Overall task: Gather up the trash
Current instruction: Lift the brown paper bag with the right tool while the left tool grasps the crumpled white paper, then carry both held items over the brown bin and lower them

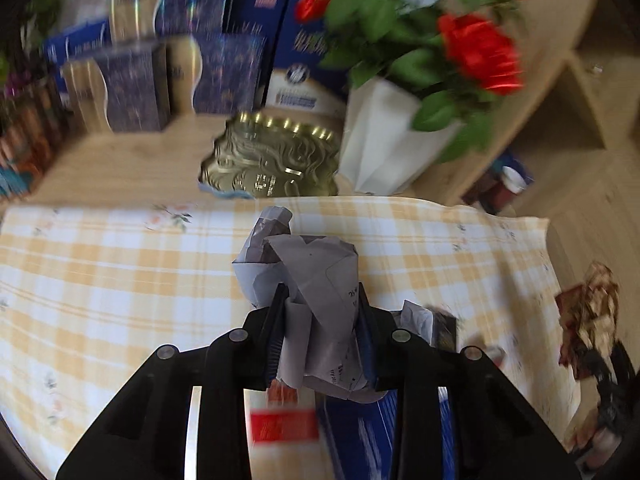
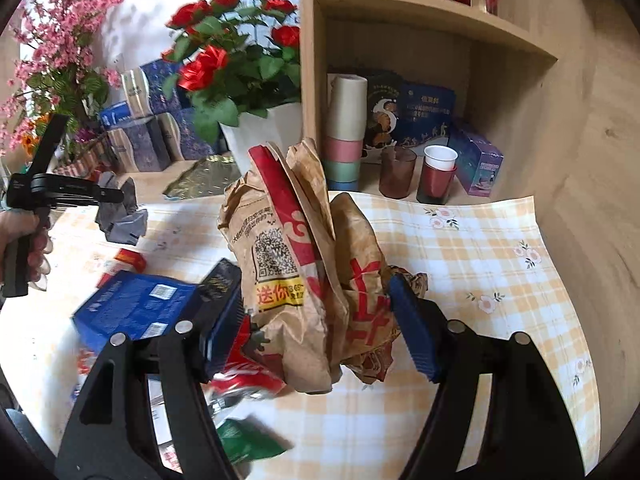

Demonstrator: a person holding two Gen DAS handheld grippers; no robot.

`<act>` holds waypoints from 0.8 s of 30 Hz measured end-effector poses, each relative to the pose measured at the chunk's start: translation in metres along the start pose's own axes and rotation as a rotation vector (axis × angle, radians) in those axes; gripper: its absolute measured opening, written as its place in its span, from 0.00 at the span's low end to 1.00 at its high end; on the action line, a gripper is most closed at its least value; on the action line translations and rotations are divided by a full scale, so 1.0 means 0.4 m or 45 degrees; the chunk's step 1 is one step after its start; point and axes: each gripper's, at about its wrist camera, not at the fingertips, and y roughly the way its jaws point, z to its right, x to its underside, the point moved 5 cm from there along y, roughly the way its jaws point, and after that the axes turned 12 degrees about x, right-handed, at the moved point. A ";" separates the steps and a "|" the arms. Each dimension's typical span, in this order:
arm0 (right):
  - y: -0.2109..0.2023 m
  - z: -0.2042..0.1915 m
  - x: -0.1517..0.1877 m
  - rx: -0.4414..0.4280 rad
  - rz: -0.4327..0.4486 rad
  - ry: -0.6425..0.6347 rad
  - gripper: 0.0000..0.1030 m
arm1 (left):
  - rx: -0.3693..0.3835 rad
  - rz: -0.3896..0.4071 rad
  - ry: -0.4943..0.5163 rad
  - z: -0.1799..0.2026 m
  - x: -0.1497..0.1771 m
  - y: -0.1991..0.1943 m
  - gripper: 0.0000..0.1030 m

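My left gripper [image 1: 322,320] is shut on a crumpled grey paper wad [image 1: 304,276] and holds it above the yellow checked tablecloth [image 1: 100,280]. The same gripper [image 2: 116,194] with the grey paper wad [image 2: 120,216] shows at the left of the right wrist view. My right gripper [image 2: 316,320] is shut on a crumpled brown paper bag [image 2: 304,264] with red print and a QR code, held above the tablecloth [image 2: 460,280]. That brown bag [image 1: 588,312] also shows at the right edge of the left wrist view.
A blue box [image 2: 136,312], a red wrapper [image 2: 248,376], a green wrapper [image 2: 248,444] and a small red packet [image 2: 130,260] lie on the cloth. A white vase of red roses [image 2: 260,136], a gold tray [image 1: 272,164], blue boxes [image 1: 132,88] and a shelf with cups [image 2: 436,172] stand behind.
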 end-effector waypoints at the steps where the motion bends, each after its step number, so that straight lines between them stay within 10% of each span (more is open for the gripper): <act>1: -0.013 -0.004 0.001 -0.003 0.003 0.002 0.69 | -0.005 0.015 0.033 0.018 0.012 -0.037 0.30; 24: -0.451 -0.158 0.264 -0.152 -0.026 -0.015 0.70 | 0.125 0.096 0.264 0.268 0.603 -0.528 0.30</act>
